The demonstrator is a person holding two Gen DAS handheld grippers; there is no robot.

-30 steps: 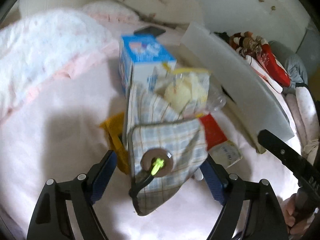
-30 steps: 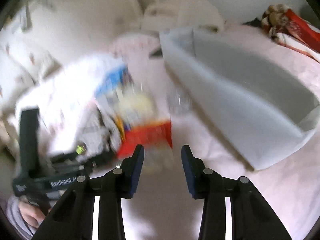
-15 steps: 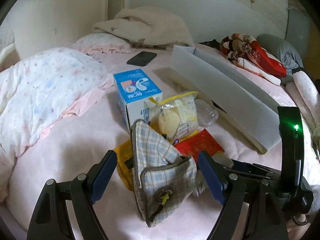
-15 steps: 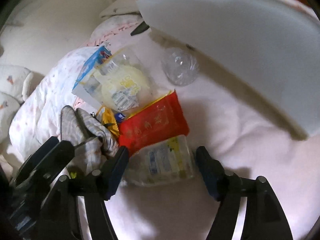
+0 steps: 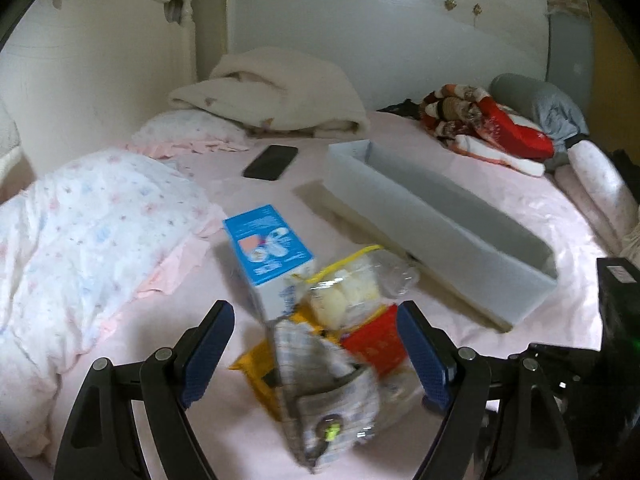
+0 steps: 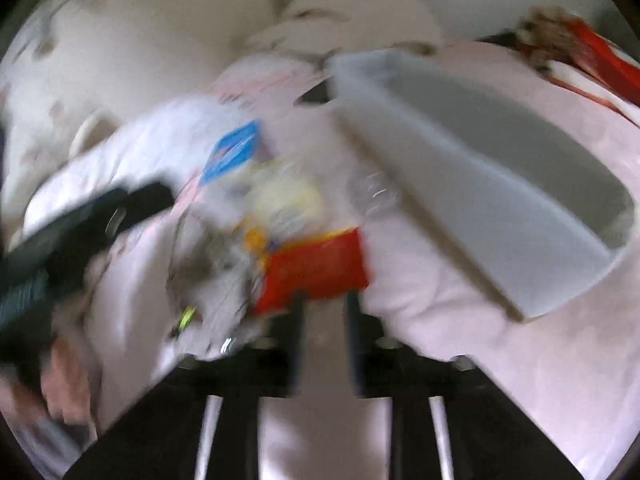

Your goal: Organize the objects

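Note:
A heap of small things lies on the pink bed: a blue carton (image 5: 268, 252), a clear bag of pale round pieces (image 5: 344, 292), a red packet (image 5: 376, 344), a yellow packet (image 5: 256, 364) and a plaid pouch (image 5: 324, 392). My left gripper (image 5: 316, 348) hovers above the heap, open wide, touching nothing. The right wrist view is badly blurred. My right gripper (image 6: 324, 320) has narrow, closing jaws just short of the red packet (image 6: 316, 272). A pale clear packet (image 6: 324, 344) fills the gap between them.
A long grey open bin (image 5: 440, 216) lies to the right of the heap. A black phone (image 5: 272, 162) rests behind it near folded blankets (image 5: 280, 92). A quilt (image 5: 92, 232) bulges on the left, and red patterned clothes (image 5: 488, 128) sit at the back right.
My left gripper has risen, so the pouch and heap look smaller and lower. The right jaws opened wide around the clear packet, then narrowed on it, and that view swung.

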